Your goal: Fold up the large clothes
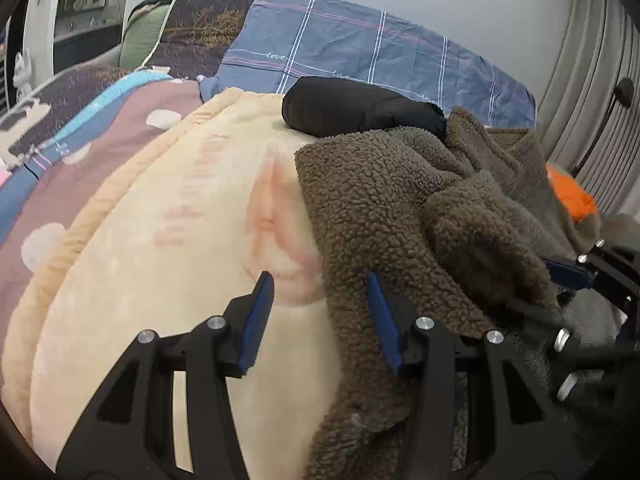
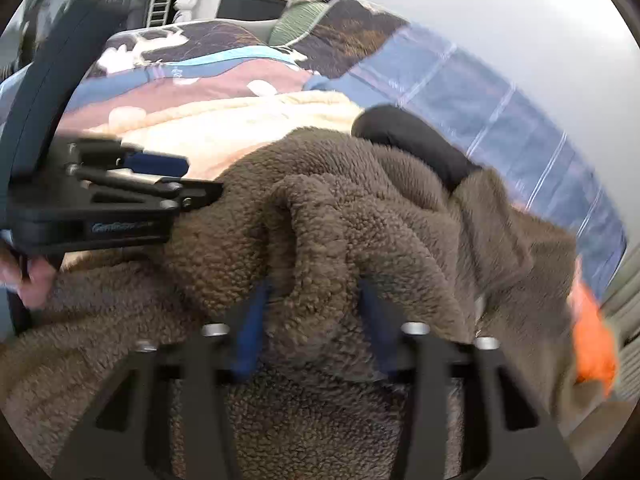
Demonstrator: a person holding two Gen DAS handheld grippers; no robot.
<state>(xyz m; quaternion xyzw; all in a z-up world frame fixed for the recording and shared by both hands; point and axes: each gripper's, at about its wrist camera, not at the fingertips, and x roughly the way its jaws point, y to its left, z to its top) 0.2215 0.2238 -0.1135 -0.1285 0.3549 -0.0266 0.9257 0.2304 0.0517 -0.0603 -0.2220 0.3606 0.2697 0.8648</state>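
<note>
A brown fleece garment (image 1: 400,200) lies rumpled on a cream blanket (image 1: 180,240) on a bed. In the left wrist view my left gripper (image 1: 320,280) stands open over the fleece's left edge. Its right finger lies against the pile and its left finger is over bare blanket. In the right wrist view my right gripper (image 2: 315,286) is shut on a raised fold of the brown fleece (image 2: 320,220), which fills the gap between the blue pads. The left gripper (image 2: 188,178) shows at the left of that view, with a hand (image 2: 32,280) below it. The right gripper (image 1: 560,280) shows at the fleece's right side.
A rolled black garment (image 1: 360,110) lies behind the fleece. A blue checked pillow (image 1: 360,48) and a patterned quilt (image 1: 100,128) lie toward the head of the bed. Something orange (image 1: 572,196) sits past the fleece on the right, near grey drawers (image 1: 600,80).
</note>
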